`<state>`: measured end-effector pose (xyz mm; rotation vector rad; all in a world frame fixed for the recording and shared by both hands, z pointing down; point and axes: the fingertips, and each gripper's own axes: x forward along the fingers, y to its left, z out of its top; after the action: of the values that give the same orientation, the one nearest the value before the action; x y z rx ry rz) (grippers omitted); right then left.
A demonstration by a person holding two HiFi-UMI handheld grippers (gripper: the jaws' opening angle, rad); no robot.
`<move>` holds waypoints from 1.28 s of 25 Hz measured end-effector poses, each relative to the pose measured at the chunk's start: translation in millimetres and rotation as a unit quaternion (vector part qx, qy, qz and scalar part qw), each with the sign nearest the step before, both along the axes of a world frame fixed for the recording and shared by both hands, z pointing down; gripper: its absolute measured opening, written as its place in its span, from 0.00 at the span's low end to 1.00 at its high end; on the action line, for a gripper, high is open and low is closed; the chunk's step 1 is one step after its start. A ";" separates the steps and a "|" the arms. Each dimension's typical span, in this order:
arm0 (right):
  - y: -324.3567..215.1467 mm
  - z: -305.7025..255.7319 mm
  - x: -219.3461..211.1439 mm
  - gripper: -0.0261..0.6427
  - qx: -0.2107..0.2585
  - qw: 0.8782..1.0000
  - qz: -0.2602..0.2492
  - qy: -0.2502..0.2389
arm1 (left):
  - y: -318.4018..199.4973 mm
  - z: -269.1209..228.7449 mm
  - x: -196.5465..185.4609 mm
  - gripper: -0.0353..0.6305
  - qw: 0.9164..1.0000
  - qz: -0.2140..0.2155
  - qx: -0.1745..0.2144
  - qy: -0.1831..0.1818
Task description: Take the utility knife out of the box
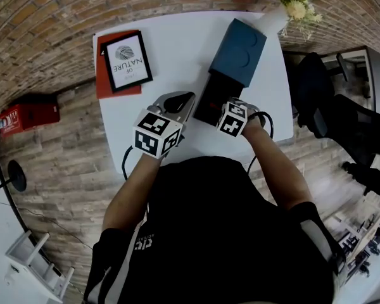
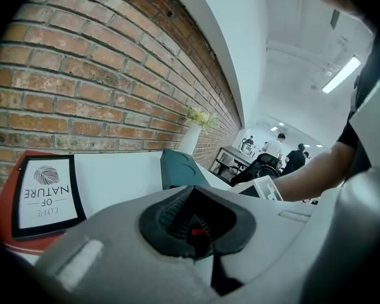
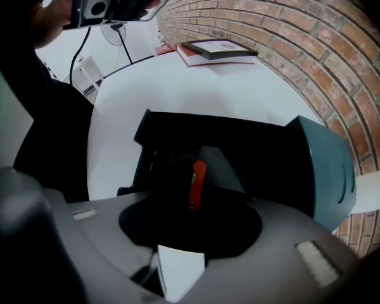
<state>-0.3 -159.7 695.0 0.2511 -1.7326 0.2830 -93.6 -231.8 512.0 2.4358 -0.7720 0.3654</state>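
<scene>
One white surface (image 1: 177,49) carries a teal box (image 1: 239,49) with its black tray (image 1: 210,100) slid out. The left tool (image 2: 193,223) hovers beside it, closed on nothing. The right tool (image 3: 190,220) points down over the tray, jaws wide apart. The red utility knife (image 3: 197,183) lies in the tray below them, ungripped.
</scene>
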 end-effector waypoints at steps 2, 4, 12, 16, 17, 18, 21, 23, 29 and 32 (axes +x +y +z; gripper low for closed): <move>0.6 2.9 0.0 0.25 0.000 1.000 0.006 0.006 | 1.2 -0.1 0.1 0.06 1.000 0.002 0.000 0.001; 0.0 3.1 -0.2 0.25 0.006 1.000 0.008 0.007 | 0.7 -0.1 -0.8 0.06 1.000 0.000 0.000 0.002; 12.8 5.3 -3.1 0.13 0.046 0.997 -0.060 0.021 | 6.1 2.7 -2.3 0.06 1.000 -0.008 -0.006 0.007; 11.5 1.8 -4.4 0.13 0.049 0.997 -0.052 0.009 | 7.8 2.6 -6.4 0.06 1.000 -0.016 -0.008 0.004; 9.3 -1.1 -5.3 0.12 0.053 0.998 -0.046 0.001 | 8.6 2.0 -7.1 0.06 1.000 -0.018 -0.008 0.003; 7.1 -3.4 -6.0 0.09 0.057 0.998 -0.035 -0.009 | 9.7 1.5 -7.6 0.06 1.000 -0.019 -0.008 0.001; 3.2 -5.8 -5.9 0.06 0.062 0.998 -0.006 -0.031 | 12.8 1.0 -9.0 0.06 1.000 -0.020 -0.010 -0.005; 3.5 -5.6 -6.0 0.05 0.067 0.997 -0.012 -0.029 | 14.6 0.9 -9.1 0.06 1.000 -0.020 -0.011 -0.009; 4.7 -8.4 -7.6 0.04 0.078 0.996 -0.008 -0.047 | 24.8 1.6 -1.7 0.06 1.000 -0.015 -0.017 -0.016; 7.0 -12.9 -6.1 0.04 0.073 0.996 -0.002 -0.057 | 30.9 2.6 1.9 0.06 1.000 -0.010 -0.021 -0.019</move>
<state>-6.4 -152.7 682.1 0.3439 -1.8689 0.1697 -91.7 -200.9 514.6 2.3868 -0.7972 0.4166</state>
